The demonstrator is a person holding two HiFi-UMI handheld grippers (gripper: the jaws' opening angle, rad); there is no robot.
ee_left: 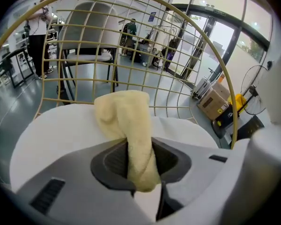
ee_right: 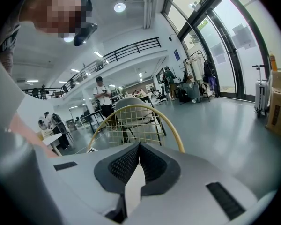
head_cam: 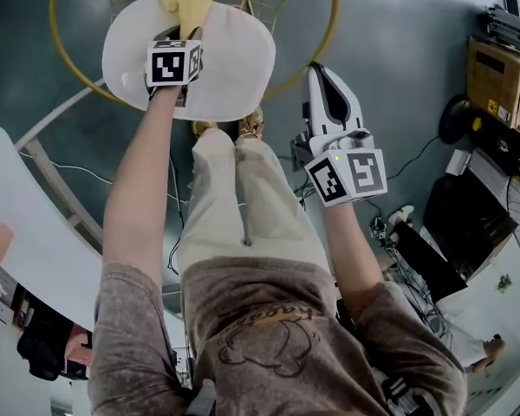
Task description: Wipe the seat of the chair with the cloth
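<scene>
The chair has a white round seat (head_cam: 234,68) and a yellow wire back (head_cam: 325,37). My left gripper (head_cam: 184,31) is over the seat, shut on a pale yellow cloth (head_cam: 189,5) that lies forward onto the seat toward the wire back. In the left gripper view the cloth (ee_left: 129,125) is pinched between the dark pads, with the seat (ee_left: 47,135) under it and the wire back (ee_left: 187,50) behind it. My right gripper (head_cam: 322,76) hangs to the right of the seat above the floor, shut and empty. In the right gripper view its pads (ee_right: 131,165) meet, and the chair's back (ee_right: 140,121) shows beyond.
A white curved table (head_cam: 35,232) is at the left. Cardboard boxes (head_cam: 498,81), dark equipment (head_cam: 464,224) and cables (head_cam: 390,232) crowd the right side. My legs and shoes (head_cam: 230,128) stand just before the chair. Grey floor (head_cam: 399,76) lies between chair and boxes.
</scene>
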